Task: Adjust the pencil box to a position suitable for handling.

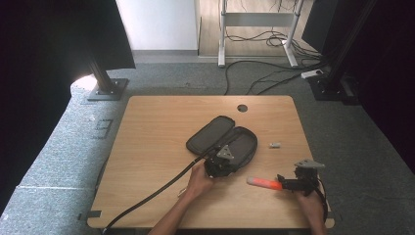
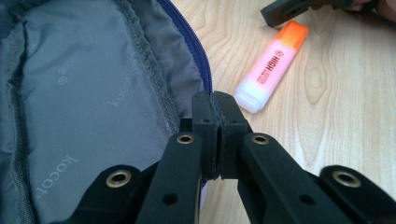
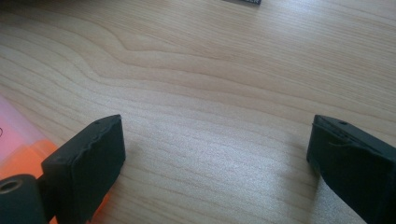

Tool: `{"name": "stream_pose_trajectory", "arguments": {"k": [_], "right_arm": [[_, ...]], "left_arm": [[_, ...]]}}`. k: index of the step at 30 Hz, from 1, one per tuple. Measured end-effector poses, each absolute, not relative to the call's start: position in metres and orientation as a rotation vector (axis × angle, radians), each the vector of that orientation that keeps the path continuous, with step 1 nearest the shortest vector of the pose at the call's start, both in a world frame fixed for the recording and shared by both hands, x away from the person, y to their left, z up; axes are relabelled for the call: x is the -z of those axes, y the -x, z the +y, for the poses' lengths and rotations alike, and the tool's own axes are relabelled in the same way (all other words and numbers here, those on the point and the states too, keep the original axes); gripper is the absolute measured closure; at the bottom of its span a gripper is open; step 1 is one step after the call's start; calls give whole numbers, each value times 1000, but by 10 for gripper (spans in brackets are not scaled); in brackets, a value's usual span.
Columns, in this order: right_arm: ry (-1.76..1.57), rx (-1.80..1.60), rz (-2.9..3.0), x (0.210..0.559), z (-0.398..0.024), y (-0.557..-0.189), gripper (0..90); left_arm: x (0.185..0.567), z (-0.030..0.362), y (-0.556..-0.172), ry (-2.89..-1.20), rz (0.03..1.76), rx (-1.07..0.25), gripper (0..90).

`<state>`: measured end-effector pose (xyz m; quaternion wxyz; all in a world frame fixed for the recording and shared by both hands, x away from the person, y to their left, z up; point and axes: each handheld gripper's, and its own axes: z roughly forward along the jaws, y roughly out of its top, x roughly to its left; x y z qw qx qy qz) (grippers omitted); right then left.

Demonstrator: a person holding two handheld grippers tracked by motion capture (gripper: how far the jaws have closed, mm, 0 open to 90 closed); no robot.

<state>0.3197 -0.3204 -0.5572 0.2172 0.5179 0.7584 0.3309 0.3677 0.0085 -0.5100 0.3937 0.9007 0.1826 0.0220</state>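
Open dark pencil case (image 1: 222,138) lies flat mid-table (image 1: 156,147), both halves spread, grey lining up. Left gripper (image 1: 219,165) sits at the near edge of the case's right half; the left gripper view shows its jaws clenched on the case's rim (image 2: 215,122), pinching the zipper-edged fabric between the pads. Orange highlighter (image 1: 264,183) lies on the wood just right of the case, white end toward the case, orange cap toward the right gripper (image 1: 288,184). Right gripper rests low at the table's near right, jaws released and standing wide apart over bare wood; the highlighter's orange end (image 3: 18,149) shows beside and behind its left jaw, not between the pads. Small grey piece (image 1: 275,145) lies apart, right of the case.
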Motion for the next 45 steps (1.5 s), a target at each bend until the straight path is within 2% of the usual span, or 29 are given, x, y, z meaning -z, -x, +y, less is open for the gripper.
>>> {"name": "stream_pose_trajectory", "arguments": {"k": [12, 30, 36, 45], "right_arm": [[-1435, -916, 2101, 557, -320, -320, 39], [-1435, -917, 2101, 557, -320, -320, 40], [-1435, -917, 2101, 557, -320, -320, 40], [-1435, -917, 2101, 557, -320, -320, 40]], "left_arm": [[513, 1, -354, -2301, 436, -24, 868], [490, 22, -355, -2274, 486, -94, 429], [485, 39, -356, -2260, 538, -99, 318], [478, 65, -353, -2234, 577, -109, 209]]}}
